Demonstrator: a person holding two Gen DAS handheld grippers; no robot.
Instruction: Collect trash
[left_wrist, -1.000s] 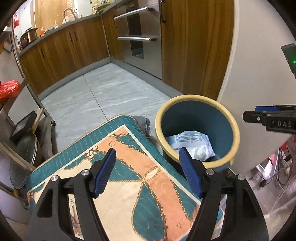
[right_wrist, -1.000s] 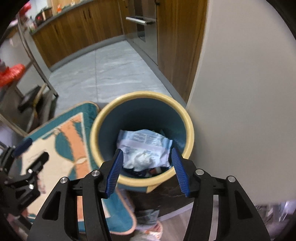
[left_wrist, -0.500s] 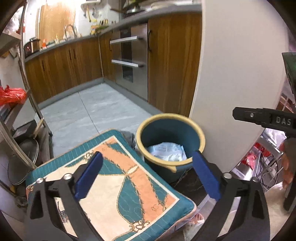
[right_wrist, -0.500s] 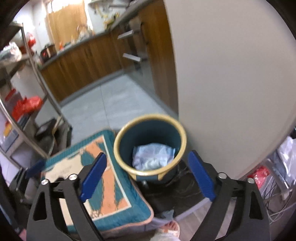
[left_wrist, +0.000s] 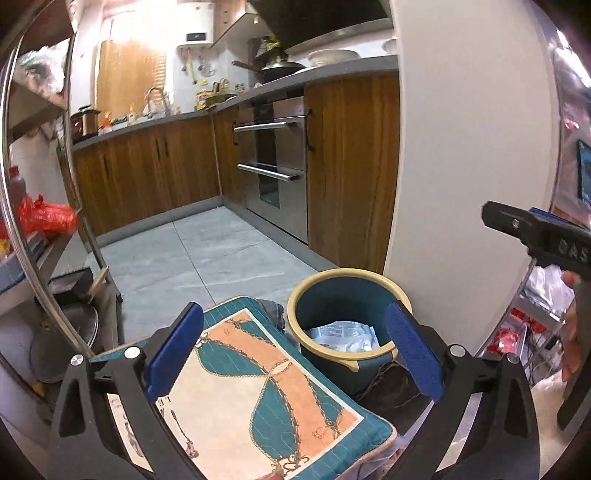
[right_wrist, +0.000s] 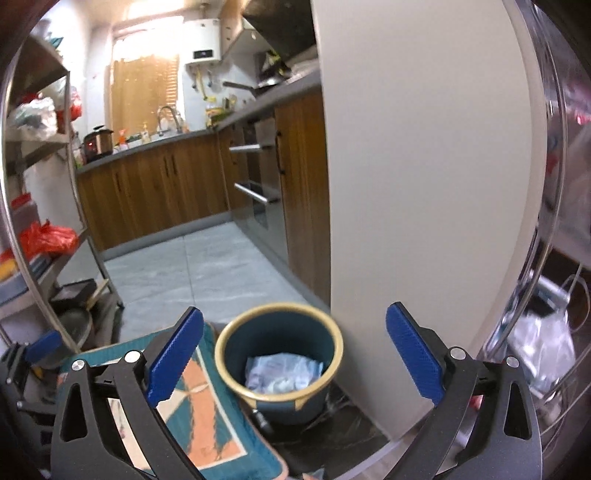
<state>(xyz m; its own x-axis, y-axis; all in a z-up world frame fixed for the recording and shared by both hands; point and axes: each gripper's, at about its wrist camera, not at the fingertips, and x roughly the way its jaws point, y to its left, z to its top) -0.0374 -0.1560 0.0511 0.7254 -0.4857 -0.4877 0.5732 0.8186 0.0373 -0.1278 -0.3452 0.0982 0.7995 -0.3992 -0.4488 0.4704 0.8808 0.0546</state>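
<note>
The crumpled wrapper (right_wrist: 282, 373) is seen inside the blue bin (right_wrist: 279, 400), below and ahead of the right gripper (right_wrist: 293, 356), whose empty jaws are opening. The left gripper (left_wrist: 293, 354), spread wide and empty, is offset leftward over the cushion (left_wrist: 258, 398).

Patterned cushion (left_wrist: 258, 384) foreground; oven (left_wrist: 275, 170) in wooden cabinets; red bag (left_wrist: 44, 218) on rack.
</note>
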